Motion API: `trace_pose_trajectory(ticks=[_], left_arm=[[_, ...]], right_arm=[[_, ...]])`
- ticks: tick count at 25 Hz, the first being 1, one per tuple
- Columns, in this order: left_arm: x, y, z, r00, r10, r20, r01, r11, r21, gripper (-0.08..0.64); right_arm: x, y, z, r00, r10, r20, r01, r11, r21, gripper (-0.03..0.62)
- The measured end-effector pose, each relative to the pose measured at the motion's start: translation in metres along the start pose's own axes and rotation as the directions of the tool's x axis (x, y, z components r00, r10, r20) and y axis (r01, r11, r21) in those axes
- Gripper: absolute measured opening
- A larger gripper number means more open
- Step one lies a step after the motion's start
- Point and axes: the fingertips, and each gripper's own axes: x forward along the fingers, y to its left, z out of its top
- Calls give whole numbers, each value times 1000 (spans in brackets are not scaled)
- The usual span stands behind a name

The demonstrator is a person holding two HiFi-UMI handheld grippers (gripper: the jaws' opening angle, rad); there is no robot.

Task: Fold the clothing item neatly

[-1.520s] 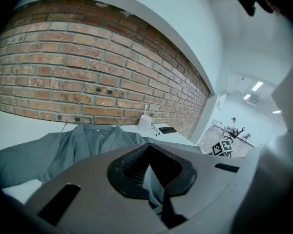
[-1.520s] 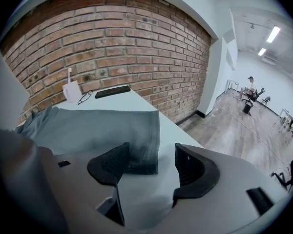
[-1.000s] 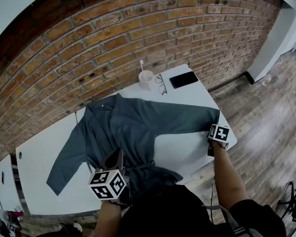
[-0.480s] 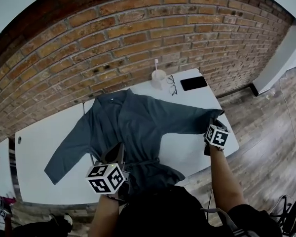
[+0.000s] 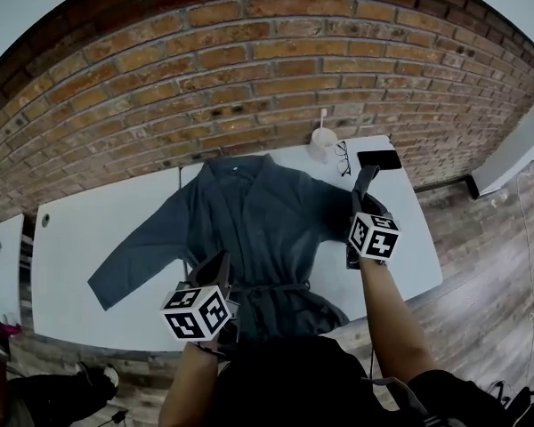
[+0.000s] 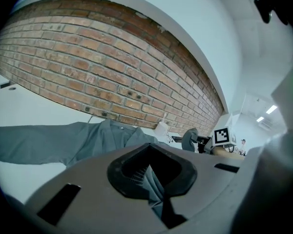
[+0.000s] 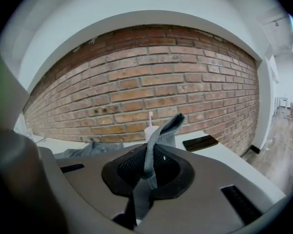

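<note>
A grey long-sleeved garment [image 5: 249,212] lies front-up on the white table [image 5: 80,238], collar toward the brick wall. Its left sleeve [image 5: 133,261] stretches out flat. My right gripper [image 5: 363,185] holds the right sleeve's cuff [image 7: 163,130] raised above the table. Its jaws have just been closing and now stand shut on the cuff, which sticks up from between them. My left gripper [image 5: 217,272] is shut on a fold of the garment near the waist tie, with cloth [image 6: 151,177] showing between its jaws.
A white cup [image 5: 322,142], a pair of glasses [image 5: 342,157] and a dark phone [image 5: 379,159] sit at the table's far right corner. The brick wall runs behind the table. Wooden floor lies past its right end, and another white table [image 5: 0,265] stands at the left.
My right gripper has lifted the sleeve cuff from the table's right edge and carried it up and inward. My left gripper has shifted a little with the cloth still held.
</note>
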Motion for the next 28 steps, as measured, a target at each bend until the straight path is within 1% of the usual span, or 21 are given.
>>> trace_pose_trajectory(ticks=[4,7,9,12,14,17,20,25,27,28], left_arm=[[-14,22,2,999,40,21,-40,999,1,-8],[-27,44,4,996,89,32,-90,996,16,-8],[-37,60,4,993,112,39,-112,994,-8,-8],[-52,84,5,988,144,50,-141,988,-55,-8],[-61,98,5,985,165,54,-161,984,-71,-8],[-74,118,1,979,196,52,-190,978,-89,-8],[-88,140,-5,973,230,39,-225,969,-102,-8],[-104,172,-10,968,252,20,-248,963,-102,-8],[-109,182,-9,967,254,15,-252,963,-100,-8],[-109,186,-9,968,252,13,-250,963,-100,-9]], right_arm=[[16,73,6,994,108,-12,-108,993,-37,23],[26,131,0,979,198,-43,-201,978,-60,23],[33,167,-11,966,248,-79,-253,965,-68,23],[45,218,-37,943,298,-147,-314,944,-99,23],[52,247,-57,927,321,-195,-348,929,-123,23],[58,279,-82,904,357,-237,-393,911,-124,23],[66,299,-105,896,350,-272,-394,910,-127,23],[79,312,-142,894,283,-348,-347,928,-137,23],[80,320,-153,885,268,-381,-340,931,-134,25],[80,324,-157,877,268,-399,-342,931,-127,36]])
